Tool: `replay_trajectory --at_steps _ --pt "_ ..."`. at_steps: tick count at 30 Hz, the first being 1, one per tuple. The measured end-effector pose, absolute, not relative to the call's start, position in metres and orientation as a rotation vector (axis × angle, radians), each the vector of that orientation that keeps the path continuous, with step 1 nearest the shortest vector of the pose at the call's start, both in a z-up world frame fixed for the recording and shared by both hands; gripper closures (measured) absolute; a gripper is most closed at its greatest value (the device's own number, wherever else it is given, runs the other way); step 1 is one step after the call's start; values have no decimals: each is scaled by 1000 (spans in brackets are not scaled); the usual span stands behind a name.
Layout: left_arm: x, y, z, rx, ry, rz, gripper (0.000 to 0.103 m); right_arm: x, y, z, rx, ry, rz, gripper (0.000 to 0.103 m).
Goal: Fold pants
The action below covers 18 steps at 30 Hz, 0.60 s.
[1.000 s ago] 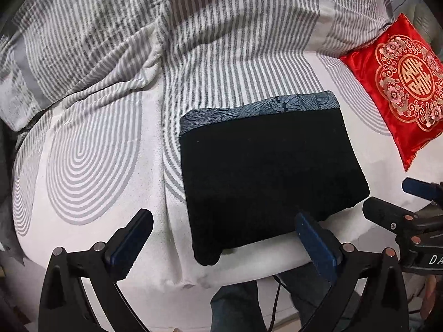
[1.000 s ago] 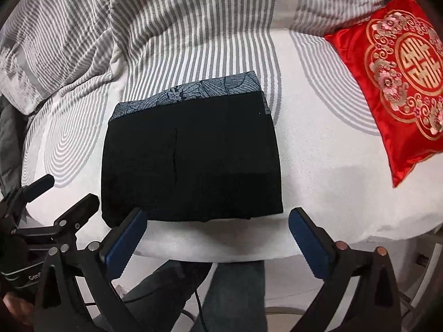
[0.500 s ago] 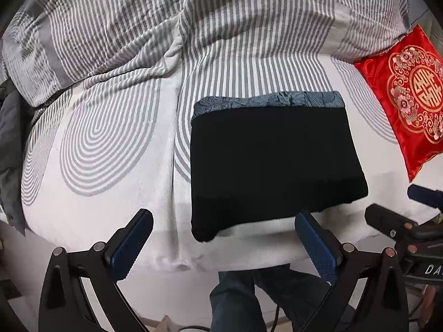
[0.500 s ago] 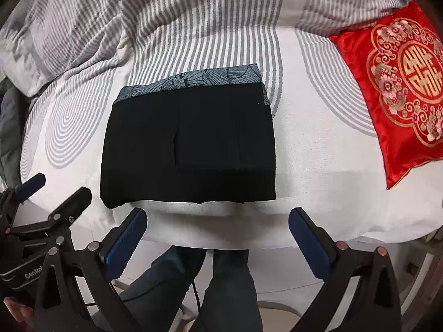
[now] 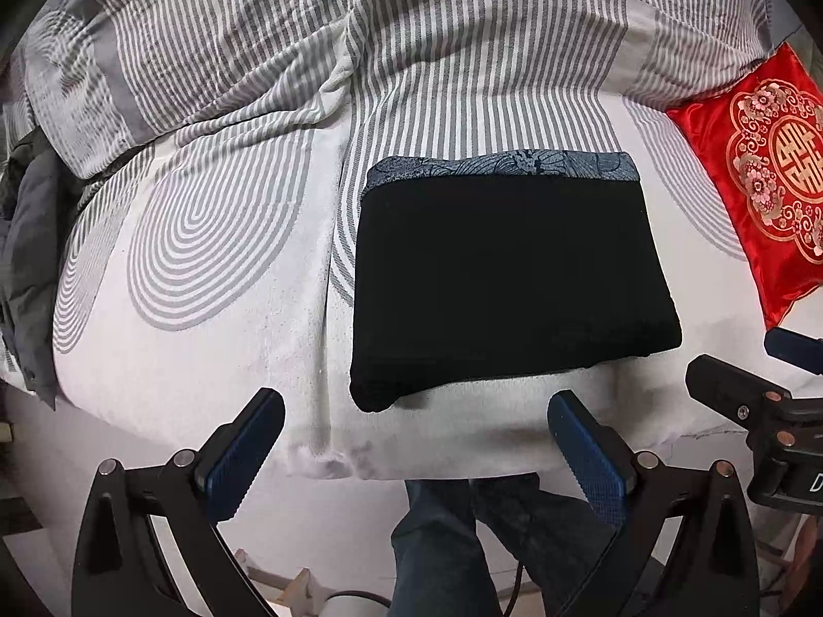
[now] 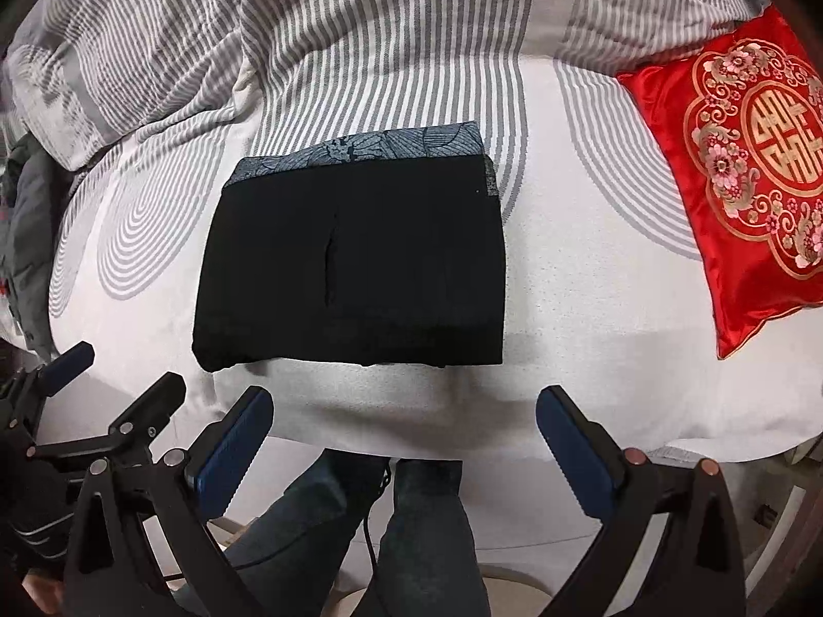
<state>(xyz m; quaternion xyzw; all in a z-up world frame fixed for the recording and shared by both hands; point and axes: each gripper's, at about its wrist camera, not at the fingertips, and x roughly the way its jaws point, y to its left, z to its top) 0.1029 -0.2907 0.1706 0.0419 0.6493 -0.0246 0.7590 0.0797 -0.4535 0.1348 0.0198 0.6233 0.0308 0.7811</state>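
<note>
A: Where were the pants (image 5: 509,277)?
B: Near edge of the bed (image 5: 216,360), folded into a compact black rectangle, patterned blue-grey waistband (image 5: 504,167) on the far side. Flat, edges mostly squared, near-left corner a bit rounded. I'd judge the fold basically done.

A: And the grippers?
B: Left gripper (image 5: 416,442) released, jaws wide apart, holding nothing, hovering off the bed's near edge. Right gripper (image 6: 404,437) same: spread, empty, clear of the fabric. Prob held back so they wouldn't snag or drag the stack.

A: Surface?
B: Soft white cover w/ grey concentric arcs; a striped duvet (image 6: 360,41) bunched up on the far side. Soft bedding = stack could sag or slide if nudged, imo.

A: Rest of the room?
B: Red embroidered cushion (image 6: 746,154) to the right, well apart from the pants. Dark grey garment (image 5: 31,257) hanging off the left edge. Person's jeans-clad legs (image 6: 411,529) below the bed edge, pale floor underneath.
</note>
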Motion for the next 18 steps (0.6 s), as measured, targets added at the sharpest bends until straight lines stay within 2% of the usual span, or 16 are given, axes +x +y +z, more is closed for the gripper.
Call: replay_trajectory --at_steps 18 --pt "90 -295 175 80 1396 -41 0 74 -448 136 16 1333 100 1"
